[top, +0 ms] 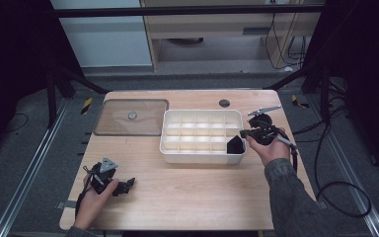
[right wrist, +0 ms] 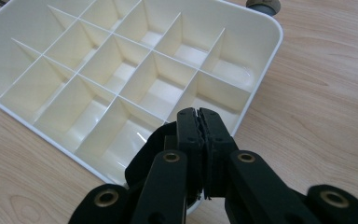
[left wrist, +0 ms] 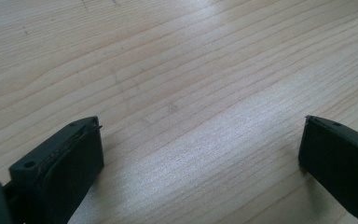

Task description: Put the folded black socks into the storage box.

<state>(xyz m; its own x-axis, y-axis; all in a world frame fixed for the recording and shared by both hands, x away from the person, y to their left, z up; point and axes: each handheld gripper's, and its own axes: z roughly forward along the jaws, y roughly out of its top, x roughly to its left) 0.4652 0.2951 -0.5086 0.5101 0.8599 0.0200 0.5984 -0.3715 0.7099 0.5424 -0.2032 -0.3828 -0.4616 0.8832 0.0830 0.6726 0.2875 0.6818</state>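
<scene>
Left gripper (top: 124,186): near table edge, low over bare wood, jaws spread wide with nothing between them, as the left gripper view shows.
Table (top: 192,182): light wood, grain running across.
Right gripper (top: 243,133): at the tray's near right corner, its 2 jaws pressed together on a black fabric piece (top: 235,145).
Black fabric piece: hangs from the clamped jaws into the tray's corner compartment nearest the right hand.
Divided tray (top: 177,154): white, with rows of small compartments, mid-table.
Clear lid (top: 131,117): flat on the table, just left of the tray, far side.
</scene>
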